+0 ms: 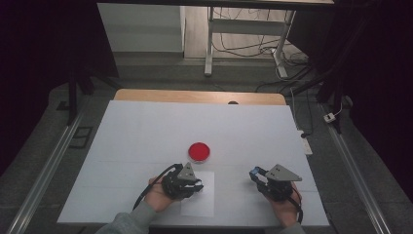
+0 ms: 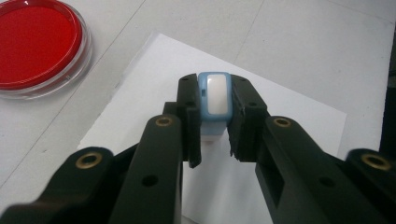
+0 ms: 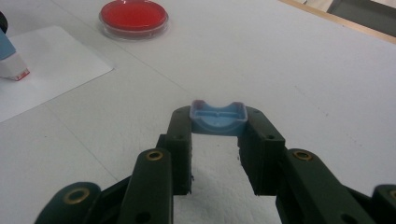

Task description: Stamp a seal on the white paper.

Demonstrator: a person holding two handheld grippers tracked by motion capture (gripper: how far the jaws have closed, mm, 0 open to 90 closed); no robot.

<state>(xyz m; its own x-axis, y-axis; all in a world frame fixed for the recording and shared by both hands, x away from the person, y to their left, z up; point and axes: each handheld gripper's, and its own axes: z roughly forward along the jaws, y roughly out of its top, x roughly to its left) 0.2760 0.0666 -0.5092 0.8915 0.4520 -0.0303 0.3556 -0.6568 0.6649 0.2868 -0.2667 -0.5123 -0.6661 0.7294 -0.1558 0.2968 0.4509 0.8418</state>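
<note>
1. A small blue stamp (image 2: pixel 213 100) with a white top is clamped between the jaws of the left gripper (image 2: pixel 214 105), as seen in the left gripper view.
2. The stamp is held over a white sheet of paper (image 2: pixel 289 116) that lies flat on the white table (image 1: pixel 146 126); whether its base touches the paper cannot be told from these views.
3. In the right gripper view, the stamp's lower end is seen at the far left over the same sheet, with a red edge at its base.
4. A shallow blue cap (image 3: pixel 218 117) is gripped between the jaw tips of the right gripper (image 3: pixel 218 122), its hollow side turned toward the camera.
5. The right gripper is held above bare table, well apart from the paper.
6. A round red ink pad (image 1: pixel 199 151) in a clear dish is seen just beyond the paper's far edge.
</note>
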